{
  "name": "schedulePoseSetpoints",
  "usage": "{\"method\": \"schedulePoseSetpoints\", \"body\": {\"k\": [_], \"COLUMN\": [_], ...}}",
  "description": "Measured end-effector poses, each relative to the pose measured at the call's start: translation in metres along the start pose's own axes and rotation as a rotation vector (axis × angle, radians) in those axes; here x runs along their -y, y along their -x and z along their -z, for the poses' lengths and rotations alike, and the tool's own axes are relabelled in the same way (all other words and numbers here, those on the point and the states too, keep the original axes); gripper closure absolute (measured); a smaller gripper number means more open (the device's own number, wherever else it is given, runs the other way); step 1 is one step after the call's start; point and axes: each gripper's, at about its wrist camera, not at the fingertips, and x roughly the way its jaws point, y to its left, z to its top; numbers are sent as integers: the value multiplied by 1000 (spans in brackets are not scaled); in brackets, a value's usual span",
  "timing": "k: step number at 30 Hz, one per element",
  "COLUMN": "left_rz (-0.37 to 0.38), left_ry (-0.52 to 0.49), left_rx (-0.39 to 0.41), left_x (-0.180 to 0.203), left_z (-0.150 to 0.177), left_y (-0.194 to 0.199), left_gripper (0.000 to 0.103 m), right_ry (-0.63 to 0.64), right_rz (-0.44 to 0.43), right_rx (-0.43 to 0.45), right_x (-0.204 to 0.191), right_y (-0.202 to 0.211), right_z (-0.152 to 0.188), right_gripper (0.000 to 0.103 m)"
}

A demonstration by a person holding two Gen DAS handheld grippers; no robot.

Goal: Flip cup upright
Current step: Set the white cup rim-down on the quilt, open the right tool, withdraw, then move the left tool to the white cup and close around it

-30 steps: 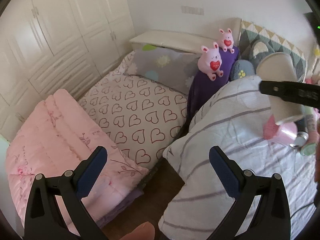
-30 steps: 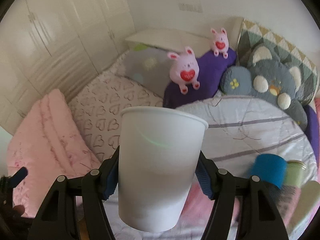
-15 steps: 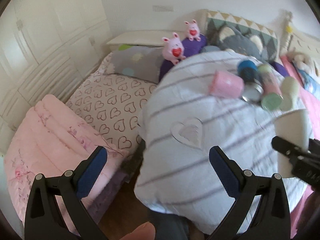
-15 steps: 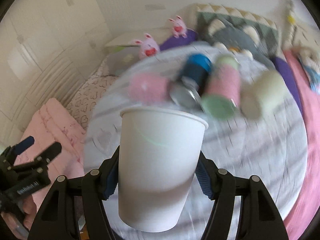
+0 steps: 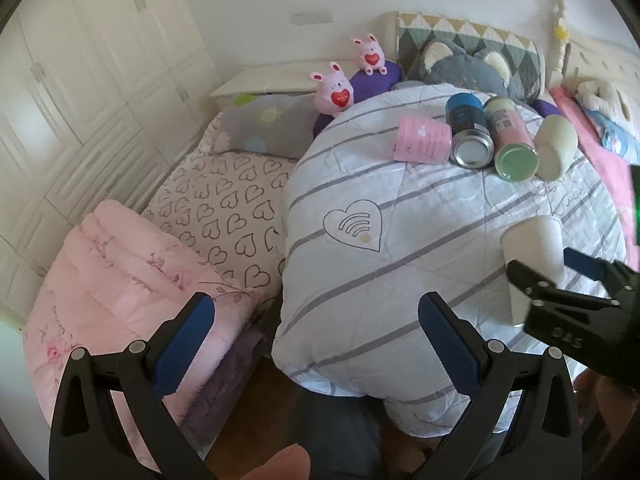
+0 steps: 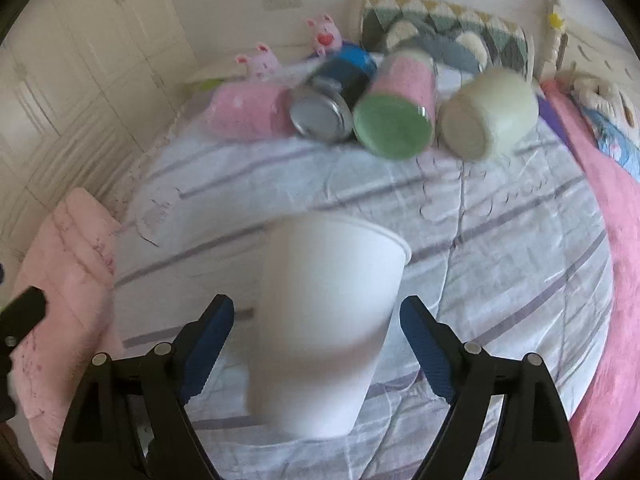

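White cup upright between parted right tongs

The white cup [image 6: 324, 320] stands mouth-up on the striped quilt [image 6: 500, 272]; the right tongs [image 6: 316, 344] flank it with gaps either side, gripping nothing. Left tongs [image 5: 316, 332] gape wide, empty, over the quilt's edge

The cup [image 6: 324, 324] stands upright on the quilt [image 6: 500, 264] between the right gripper [image 6: 316, 336] jaws, clear of both. Beyond them four containers [image 6: 394, 120] lie side by side; pillows [image 6: 448, 24] sit behind.
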Motion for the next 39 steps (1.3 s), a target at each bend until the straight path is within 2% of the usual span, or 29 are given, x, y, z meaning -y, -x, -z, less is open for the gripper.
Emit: {"method": "schedulePoseSetpoints", "body": {"k": [9, 23, 31, 39], "left_rz": [38, 116, 143, 134], "left_ry": [-14, -62, -88, -111], "left_rx": [37, 113, 86, 88], "left_x": [14, 39, 53, 64], "left_z": [6, 29, 42, 47], "left_y": [23, 78, 83, 87], "left_gripper": [0, 0, 0, 0], "right_ry": [2, -49, -90, -97], "right_rz": [29, 108, 122, 121], "right_rx": [164, 287, 287, 291], "right_x": [11, 25, 41, 50], "right_y": [76, 159, 168, 171], "right_z": [11, 62, 84, 88], "right_gripper": [17, 17, 17, 17]}}
